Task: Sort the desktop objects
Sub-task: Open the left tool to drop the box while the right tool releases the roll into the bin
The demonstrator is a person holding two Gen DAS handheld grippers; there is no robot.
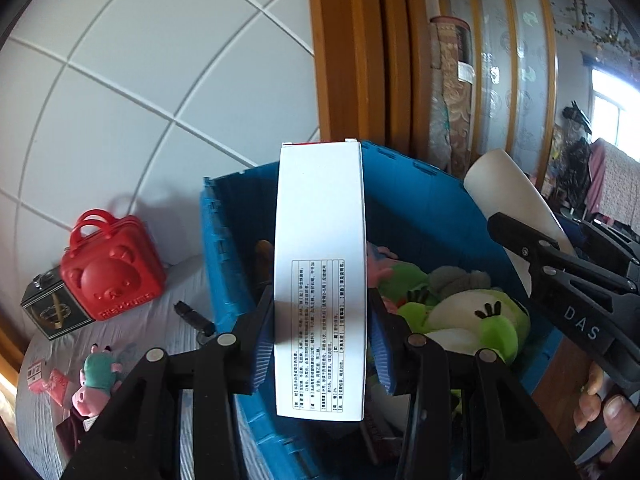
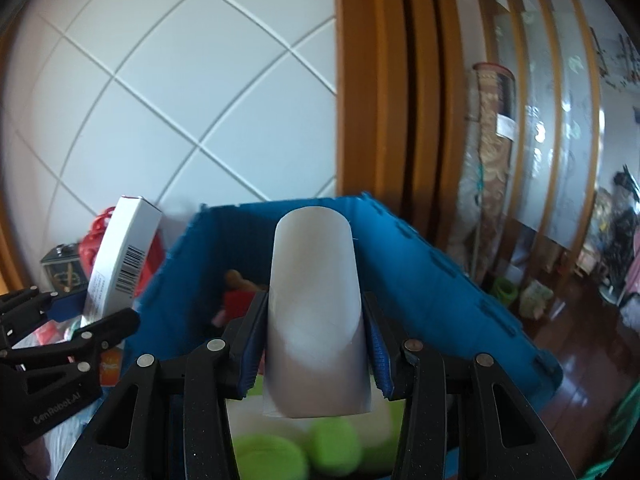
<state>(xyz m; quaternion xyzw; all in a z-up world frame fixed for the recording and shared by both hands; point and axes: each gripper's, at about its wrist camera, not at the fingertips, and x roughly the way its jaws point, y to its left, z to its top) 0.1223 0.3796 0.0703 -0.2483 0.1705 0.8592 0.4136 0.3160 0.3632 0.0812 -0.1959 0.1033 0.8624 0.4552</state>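
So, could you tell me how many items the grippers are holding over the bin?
2: a white box in the left gripper and a white tube in the right gripper, both above the blue bin.

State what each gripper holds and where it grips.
Left gripper clamps the white box across its long sides, low down. Right gripper clamps the white tube across its lower half.

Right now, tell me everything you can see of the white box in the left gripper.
The white box is a long, slim carton, cardboard by the look of it, with a red edge at its far end. One face carries a black-framed table of small print; the right wrist view shows a barcode on a narrow side. The left gripper is clamped on its long sides, the blue pads pressing it, and holds it over the blue crate. Nothing else touches it.
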